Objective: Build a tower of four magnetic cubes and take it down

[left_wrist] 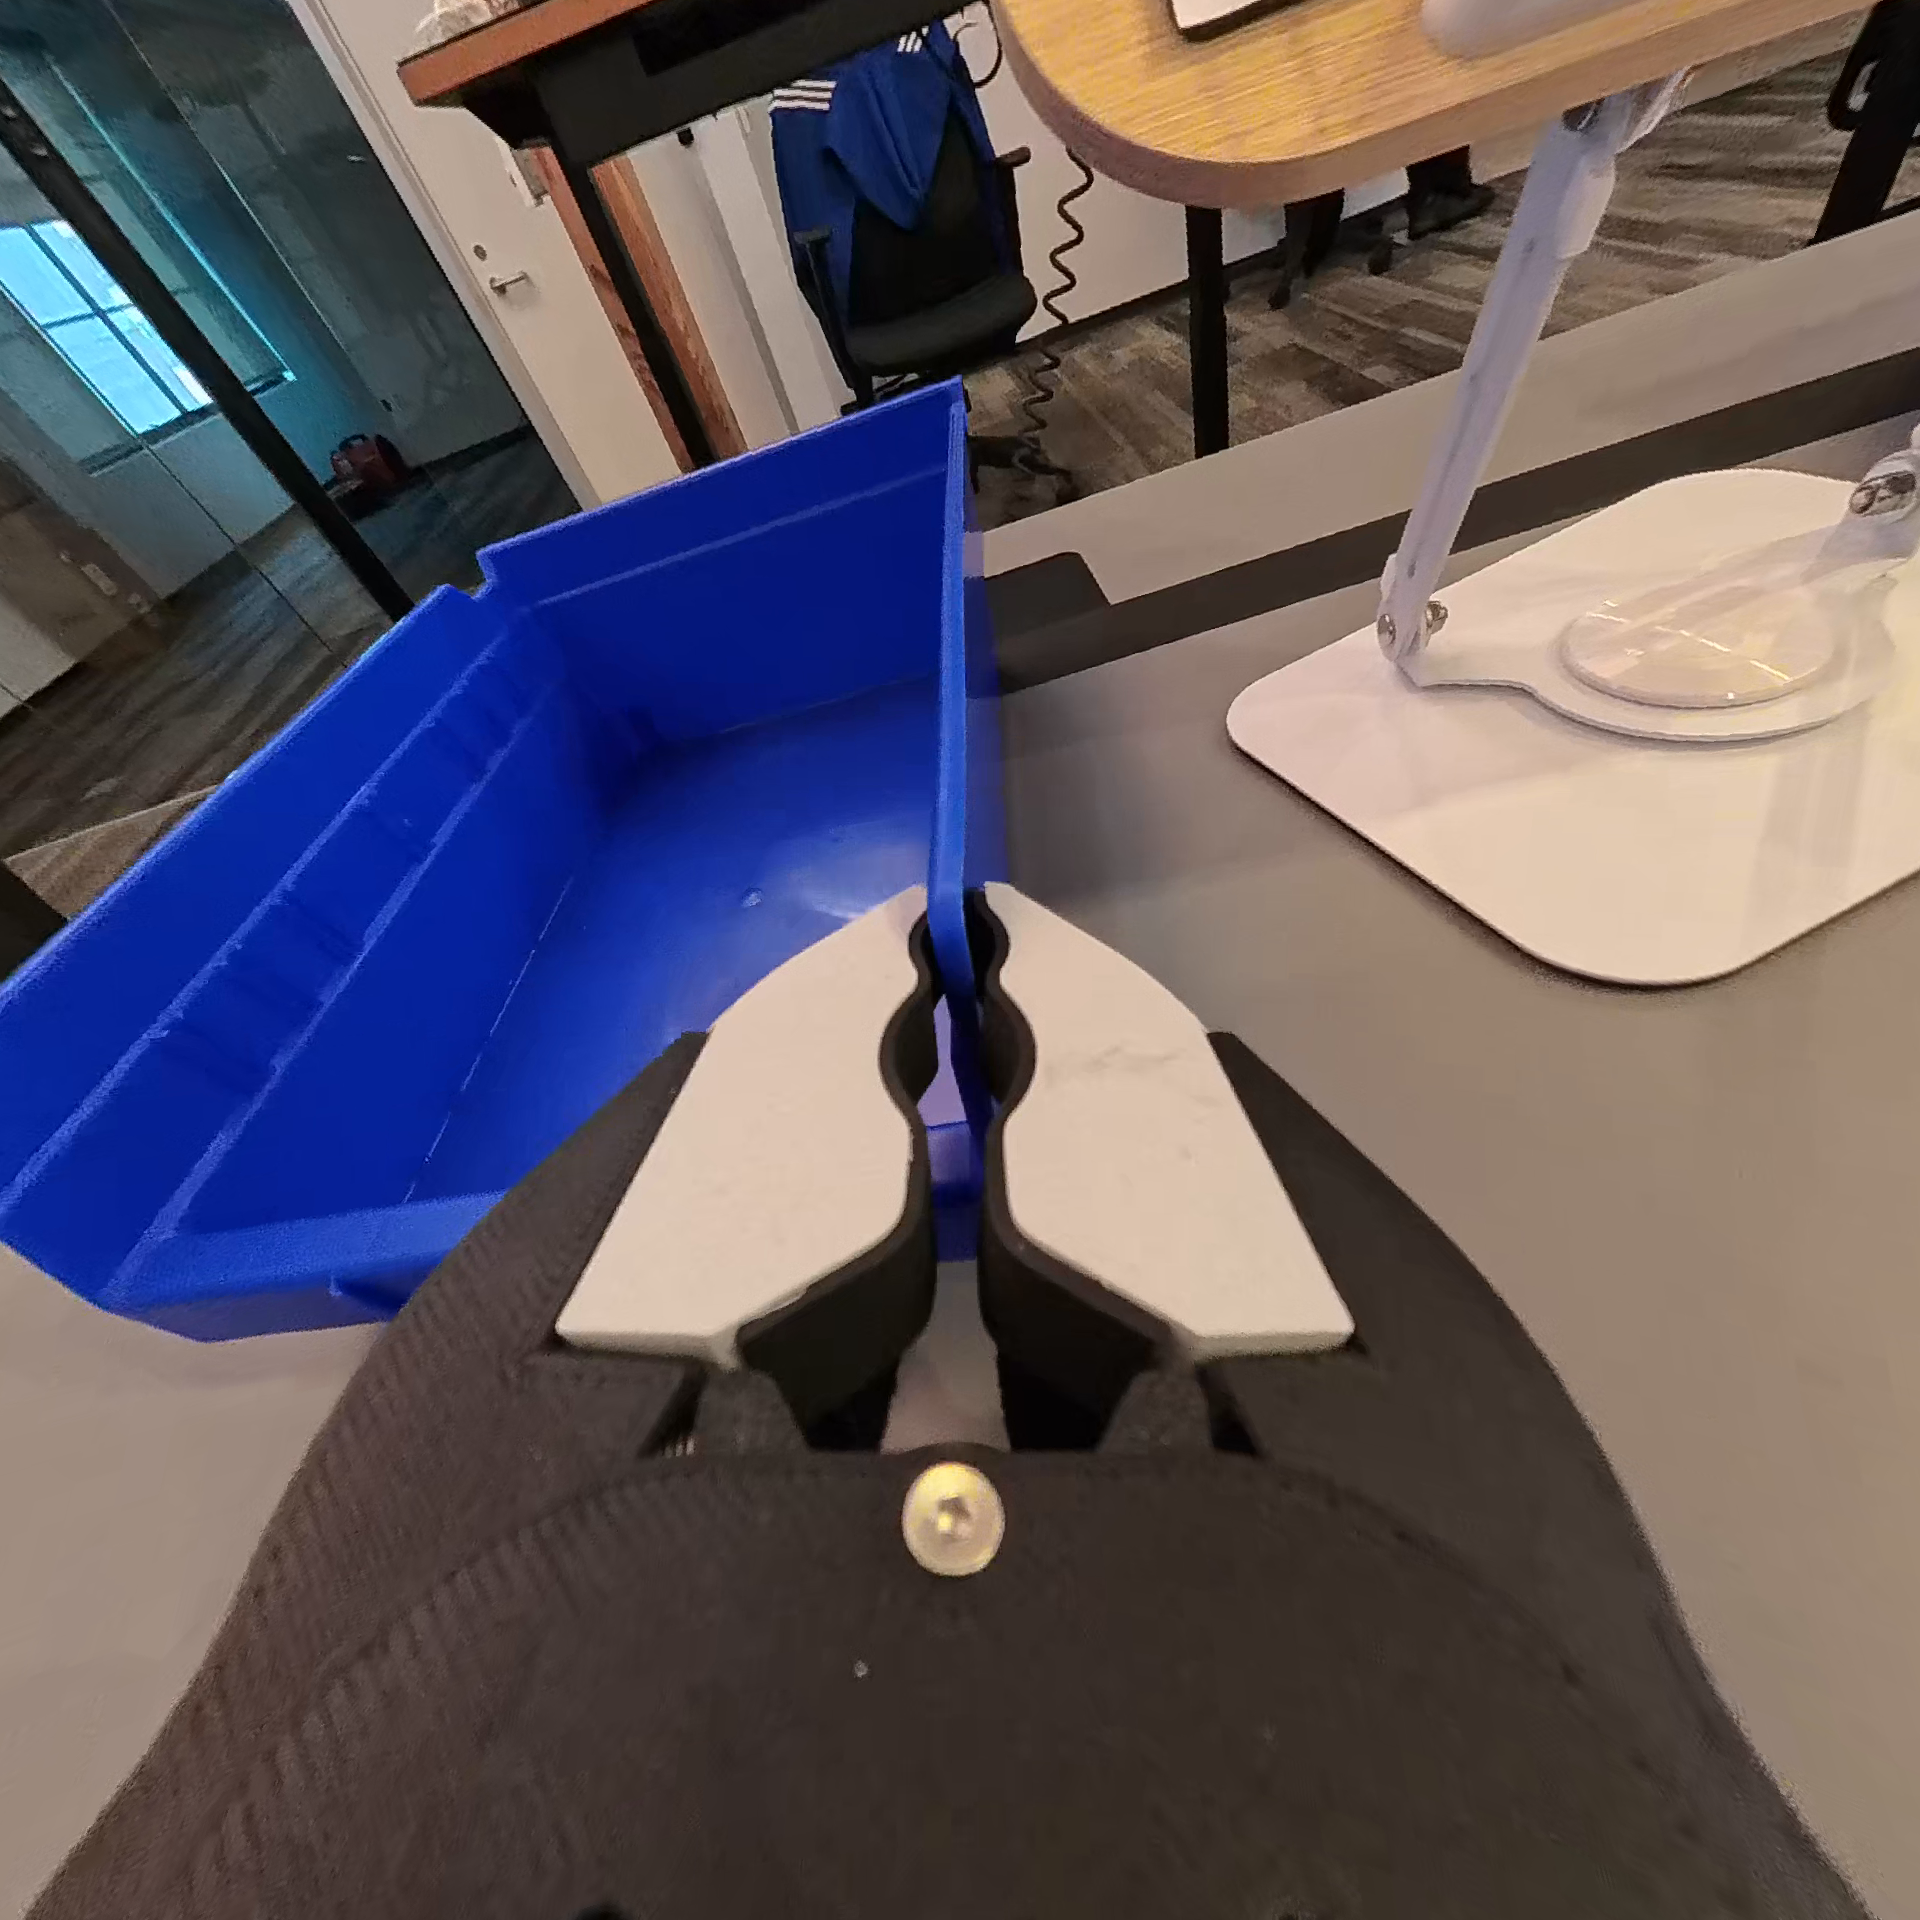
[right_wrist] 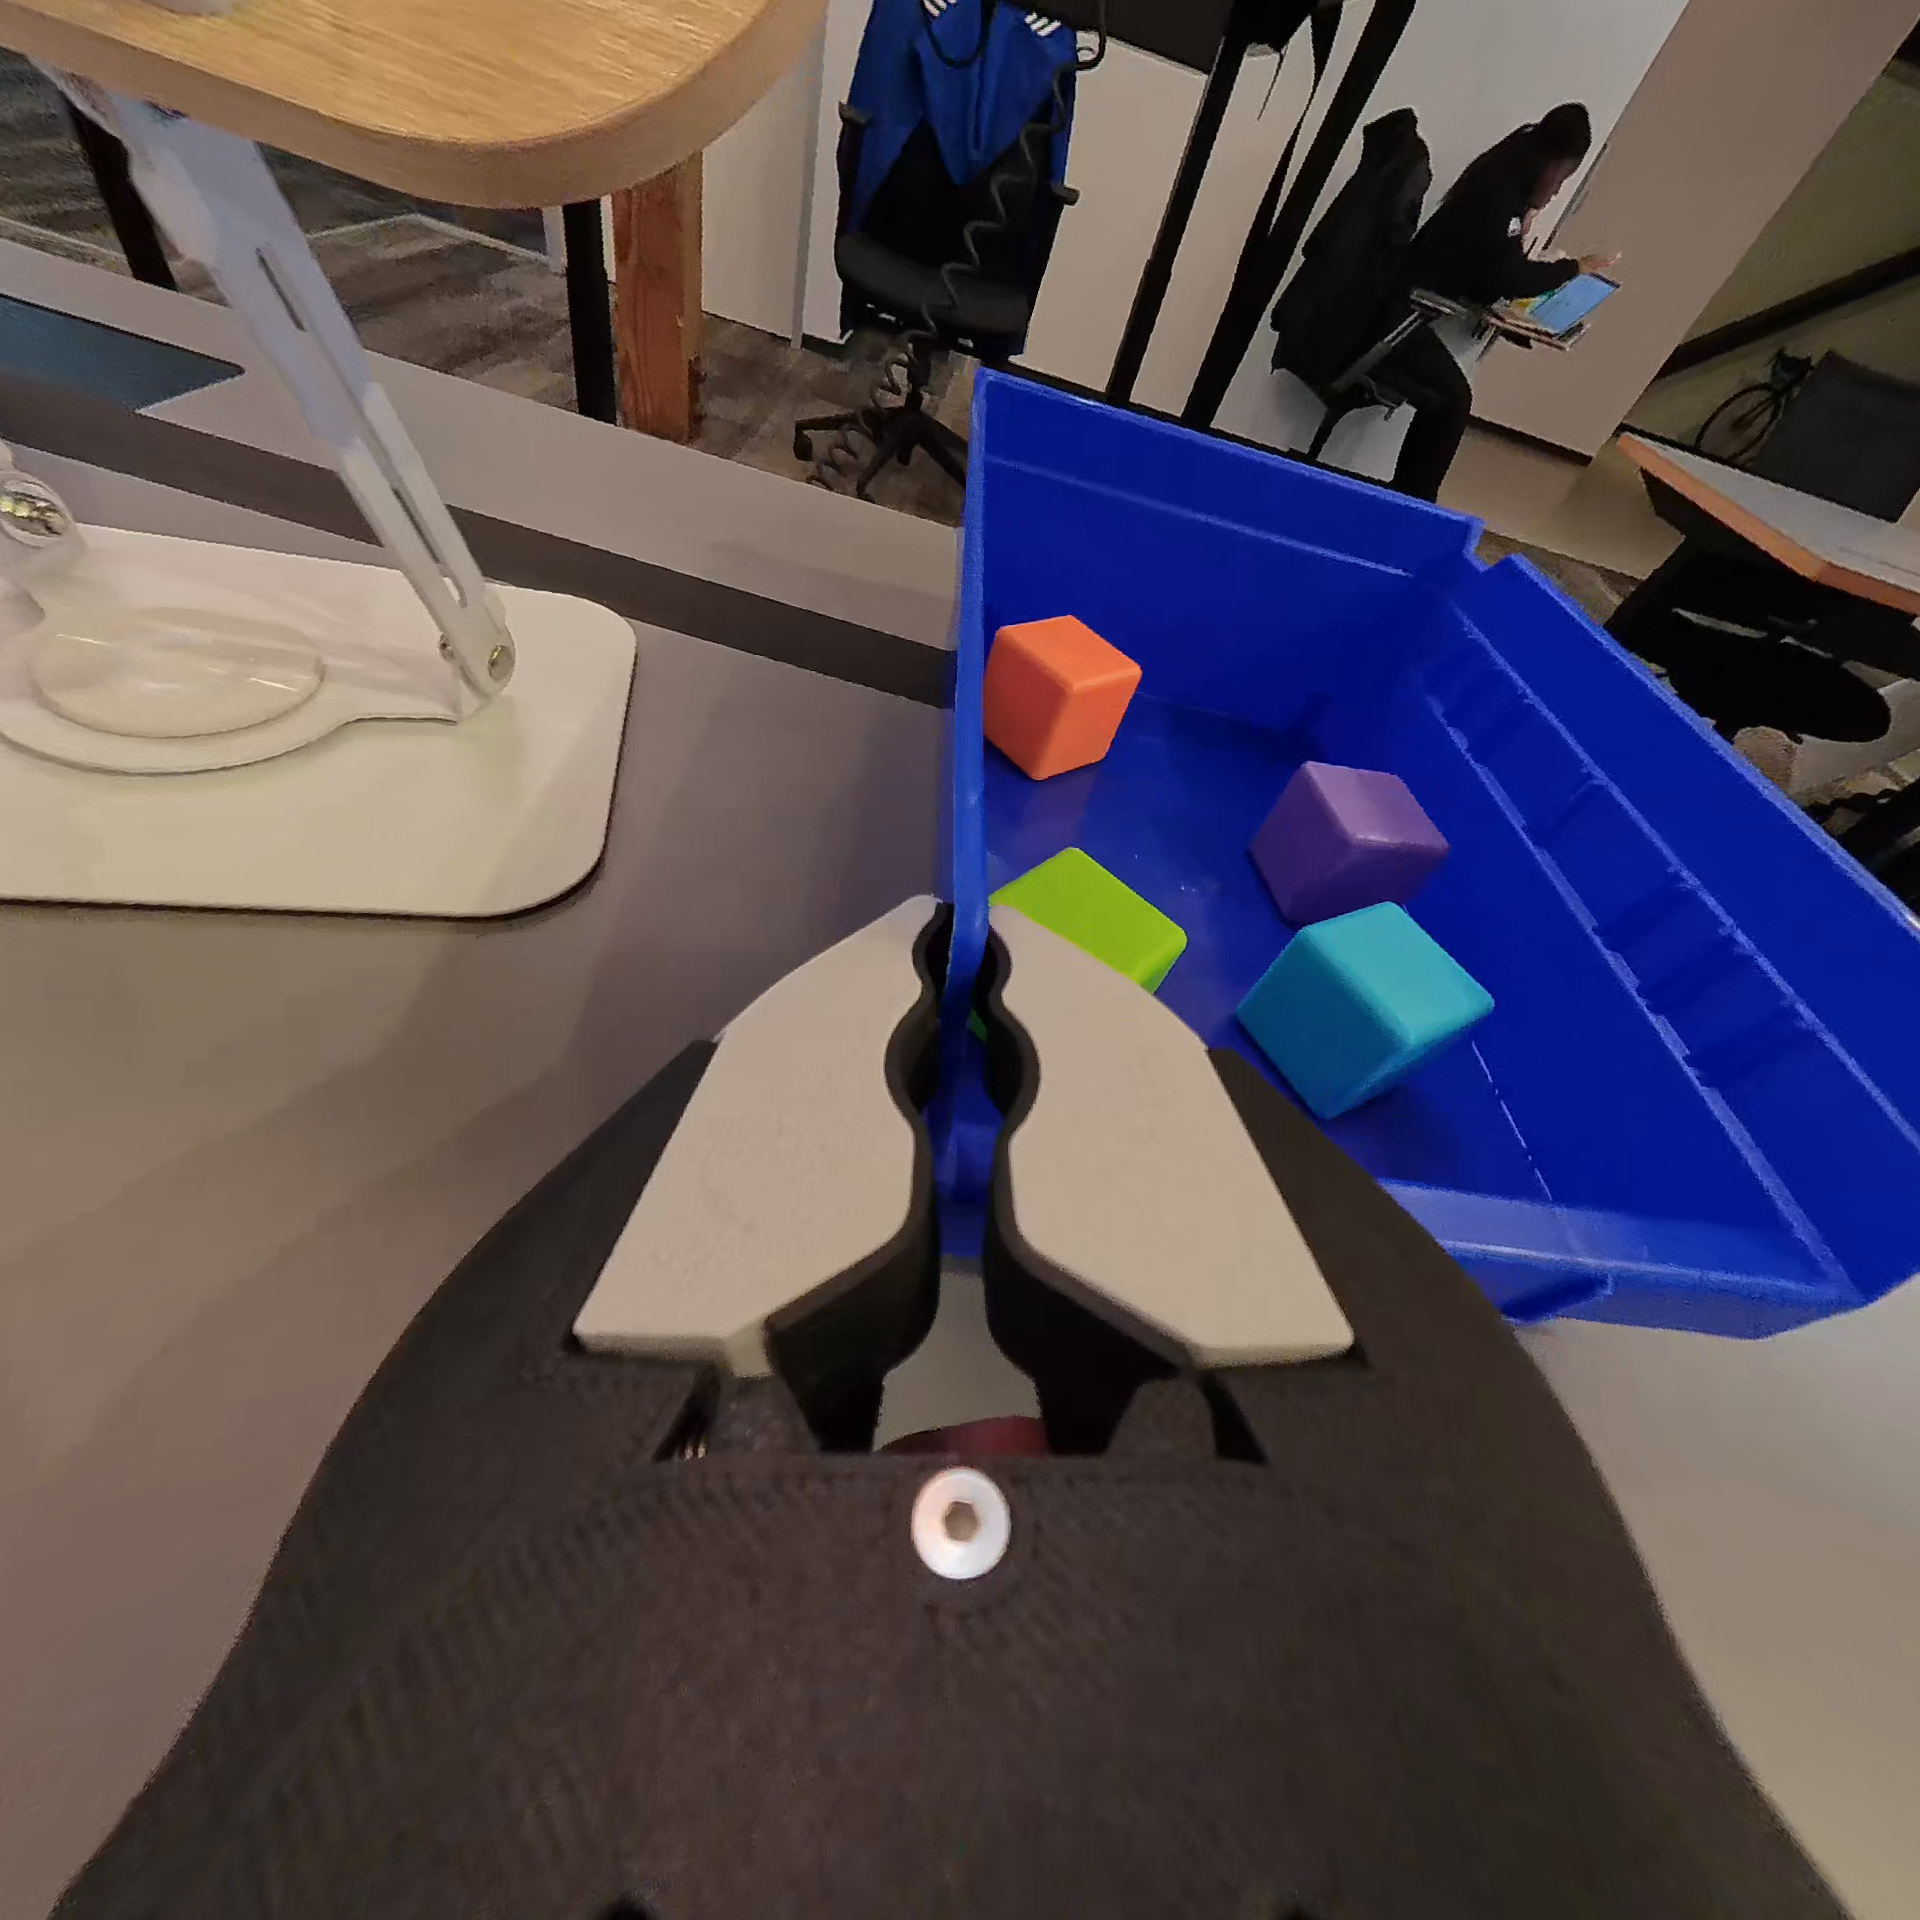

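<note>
In the left wrist view my left gripper (left_wrist: 961,904) is shut on the thin right wall (left_wrist: 951,675) of a blue bin (left_wrist: 582,935); no cubes show inside this bin. In the right wrist view my right gripper (right_wrist: 966,914) is shut on the left wall (right_wrist: 968,675) of a blue bin (right_wrist: 1610,831). That bin holds an orange cube (right_wrist: 1055,694), a purple cube (right_wrist: 1345,836), a green cube (right_wrist: 1091,914) next to my fingers, and a teal cube (right_wrist: 1361,1003). All lie loose on the bin floor, apart from one another.
A white stand with a flat base (left_wrist: 1558,790) sits on the grey table between the bins; it also shows in the right wrist view (right_wrist: 312,790). A wooden table (right_wrist: 468,83), office chairs and a seated person (right_wrist: 1475,260) are beyond the table's far edge. Some 45 centimeters of space lies between my two pairs of fingers.
</note>
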### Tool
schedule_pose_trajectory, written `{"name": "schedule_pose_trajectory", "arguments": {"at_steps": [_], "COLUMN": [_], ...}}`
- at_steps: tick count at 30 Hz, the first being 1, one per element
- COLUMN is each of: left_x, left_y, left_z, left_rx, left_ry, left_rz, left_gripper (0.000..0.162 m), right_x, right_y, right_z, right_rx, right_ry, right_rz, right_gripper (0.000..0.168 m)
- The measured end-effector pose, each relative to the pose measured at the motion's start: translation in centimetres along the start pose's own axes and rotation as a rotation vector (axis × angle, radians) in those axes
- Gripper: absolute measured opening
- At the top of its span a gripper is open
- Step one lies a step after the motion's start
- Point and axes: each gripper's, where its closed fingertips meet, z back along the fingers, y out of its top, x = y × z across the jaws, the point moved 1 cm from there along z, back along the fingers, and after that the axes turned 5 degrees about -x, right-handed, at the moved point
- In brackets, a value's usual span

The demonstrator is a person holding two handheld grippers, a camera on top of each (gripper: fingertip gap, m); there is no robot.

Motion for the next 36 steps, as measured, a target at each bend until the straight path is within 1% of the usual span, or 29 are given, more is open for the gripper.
{"name": "schedule_pose_trajectory", "arguments": {"at_steps": [7,24,30,36], "left_x": [0.2,0.4,0.3,-0.8], "left_y": [0.0,-2.4,-4.0,-6.0], "left_z": [2.2,10.5,13.7,17.4], "left_rx": [0.026,0.071,0.075,0.056], "left_ry": [-0.026,-0.048,-0.045,-0.01], "left_rz": [-0.008,-0.003,-0.022,-0.049], "left_gripper": [0.003,0.003,0.003,0.003], "right_x": [-1.0,-3.7,-5.7,-8.3], "right_y": [-1.2,-3.8,-4.8,-5.5], "right_z": [3.9,13.0,16.9,20.8], "right_rx": [0.007,0.019,0.028,0.035], "right_ry": [0.041,0.131,0.185,0.261], "right_rz": [0.001,-0.017,-0.02,-0.019], "right_gripper": [0.004,0.004,0.004,0.003]}}
